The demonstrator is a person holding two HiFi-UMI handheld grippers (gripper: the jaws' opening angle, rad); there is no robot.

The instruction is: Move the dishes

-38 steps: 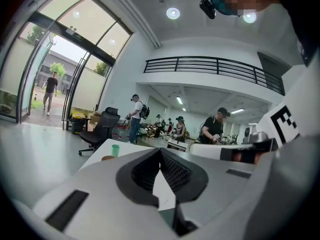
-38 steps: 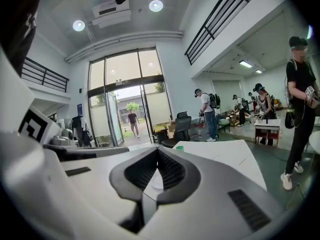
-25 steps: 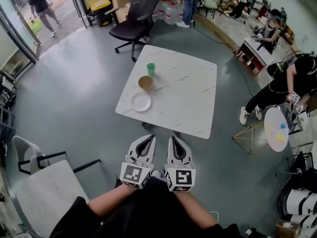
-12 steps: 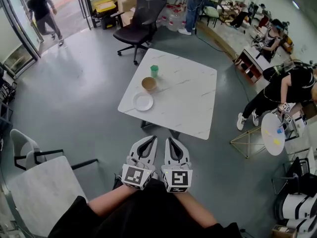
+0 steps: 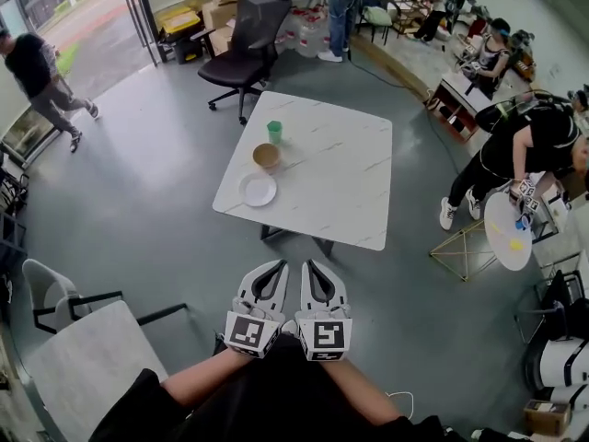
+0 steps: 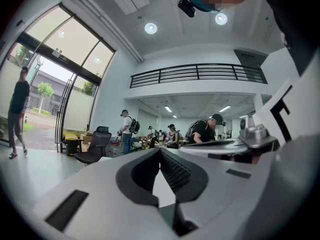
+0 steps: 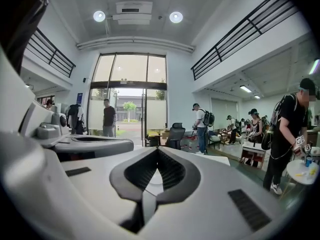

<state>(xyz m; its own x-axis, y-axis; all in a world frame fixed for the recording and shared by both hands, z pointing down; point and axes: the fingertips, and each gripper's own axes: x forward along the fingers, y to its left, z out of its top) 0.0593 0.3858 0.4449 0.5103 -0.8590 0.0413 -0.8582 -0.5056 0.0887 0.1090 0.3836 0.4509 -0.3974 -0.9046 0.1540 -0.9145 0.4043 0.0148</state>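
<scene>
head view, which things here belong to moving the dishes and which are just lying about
For the job:
white plate, brown bowl and green cup, all on the marble table
left gripper and right gripper, both shut and empty

Lying about:
black office chair
small round table
gold wire stand

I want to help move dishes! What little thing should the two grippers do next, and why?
Probably step forward toward the marble table. The left gripper and right gripper are side by side, fingers shut and empty, well short of it, while the white plate, brown bowl and green cup sit along its left side, seemingly out of reach.
</scene>
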